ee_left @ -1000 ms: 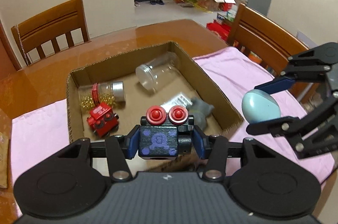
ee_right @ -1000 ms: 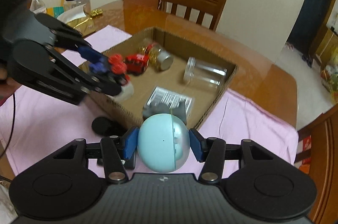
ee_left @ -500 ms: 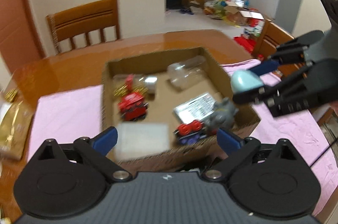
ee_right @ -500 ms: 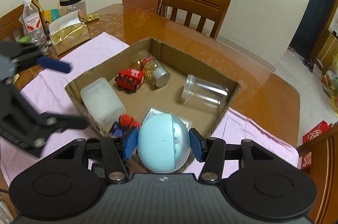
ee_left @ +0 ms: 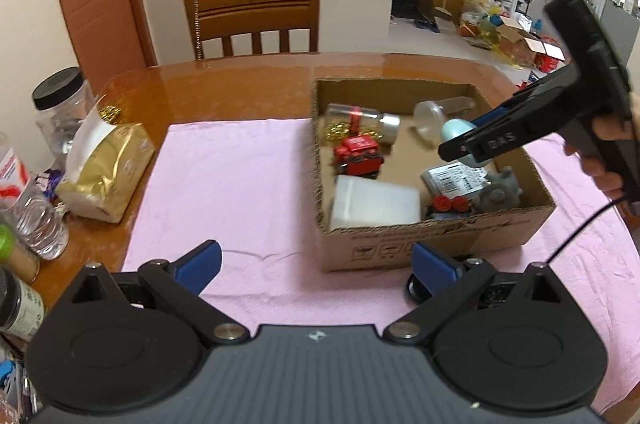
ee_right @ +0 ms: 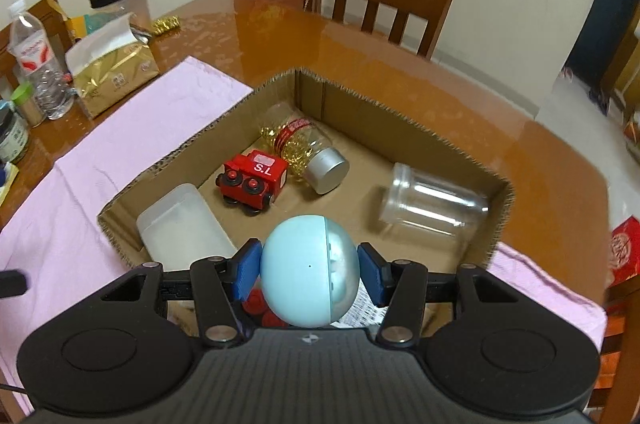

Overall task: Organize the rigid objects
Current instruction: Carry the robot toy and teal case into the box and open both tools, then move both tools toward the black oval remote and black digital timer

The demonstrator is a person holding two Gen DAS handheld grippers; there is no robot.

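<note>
A: Right hand-held gripper point(ee_right: 309, 274) is clamped on the pale blue egg-shaped capsule point(ee_right: 308, 270), pads biting at its widest part, on opposite sides. It hangs over the near end of the cardboard box point(ee_right: 404, 121), not touching anything below.

B: Smooth, hard shell by the look of it, probably light and hollow. I'd call that slippery; a curved surface can squirt out if the pads sit off the middle.

A: Agreed, across the middle is the place to hold it. There's a seam running round it, so it may pop apart if squeezed hard.

B: And the left hand-held gripper point(ee_left: 316, 262)?

A: Jaws spread wide, nothing between them, hovering above the pink cloth point(ee_left: 240, 183) beside the box.

B: Inside I see a red toy train point(ee_right: 252, 179) and a clear jar point(ee_right: 432, 201) lying on its side.
</note>
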